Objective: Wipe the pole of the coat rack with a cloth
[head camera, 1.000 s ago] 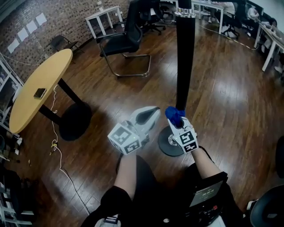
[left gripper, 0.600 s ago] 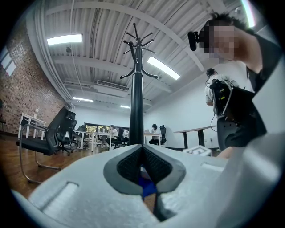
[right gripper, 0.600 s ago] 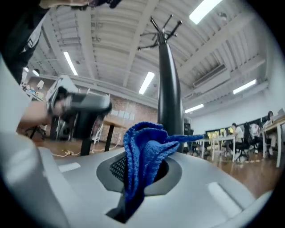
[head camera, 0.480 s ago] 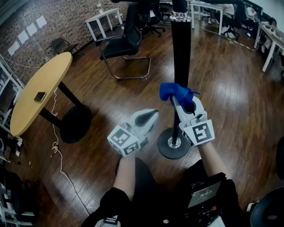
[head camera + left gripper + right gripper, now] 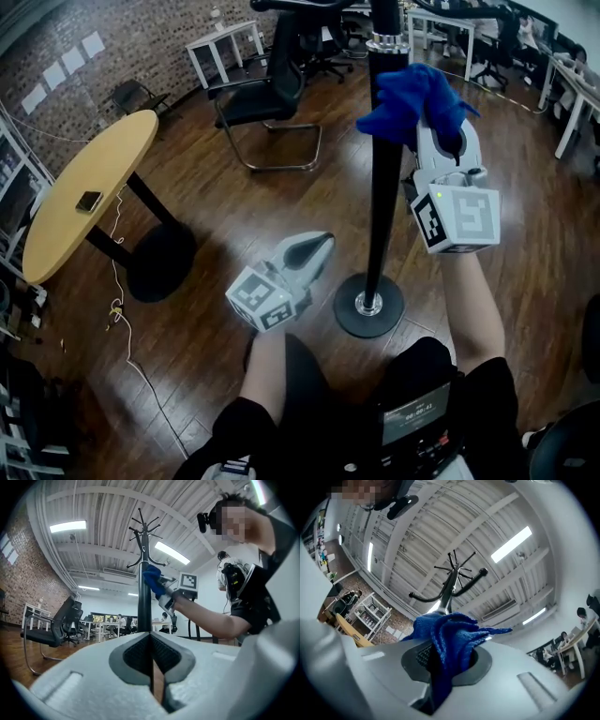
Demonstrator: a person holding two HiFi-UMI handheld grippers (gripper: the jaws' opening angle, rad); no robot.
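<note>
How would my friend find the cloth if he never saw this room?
Find the tall black coat rack pole standing on the dark wooden floor. High up it, just below the silver ring, the right gripper pinches a bunched cloth at the pole. It is the only bright blue thing around.

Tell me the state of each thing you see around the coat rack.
Coat rack pole: upright on its base.
Left tool: shut, empty.
Blue cloth: bunched, against the upper pole.
Right tool: shut on the blue cloth.
Phone: flat on the round table.
</note>
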